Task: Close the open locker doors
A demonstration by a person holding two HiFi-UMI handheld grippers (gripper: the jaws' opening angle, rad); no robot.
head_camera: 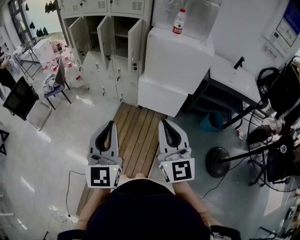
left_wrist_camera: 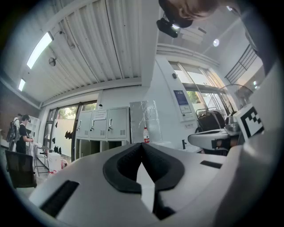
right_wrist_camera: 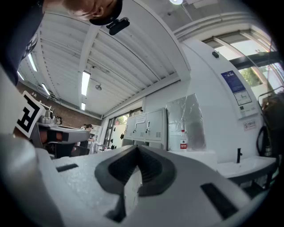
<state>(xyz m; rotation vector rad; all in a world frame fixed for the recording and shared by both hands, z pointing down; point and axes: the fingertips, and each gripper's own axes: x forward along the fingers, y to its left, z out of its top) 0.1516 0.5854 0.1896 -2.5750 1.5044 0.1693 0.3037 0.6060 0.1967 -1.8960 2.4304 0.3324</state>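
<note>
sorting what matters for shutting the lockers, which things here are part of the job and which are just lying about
Part of the job:
- lockers
- open locker doors
- left tongs and right tongs, both shut and empty

Just lying about:
- water bottle
- white cabinet under it
- black chair
- floor fan
- blue bin

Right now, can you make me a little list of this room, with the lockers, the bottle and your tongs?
Lockers: far ahead, against the wall
Open doors: three, side by side, in the row under the top one
Top doors: shut
Bottle: upright on the white box, right of the lockers
Floor ahead: wooden boards
Left tongs: shut, empty, nowhere near the lockers
Right tongs: shut, empty, level with the left ones
</note>
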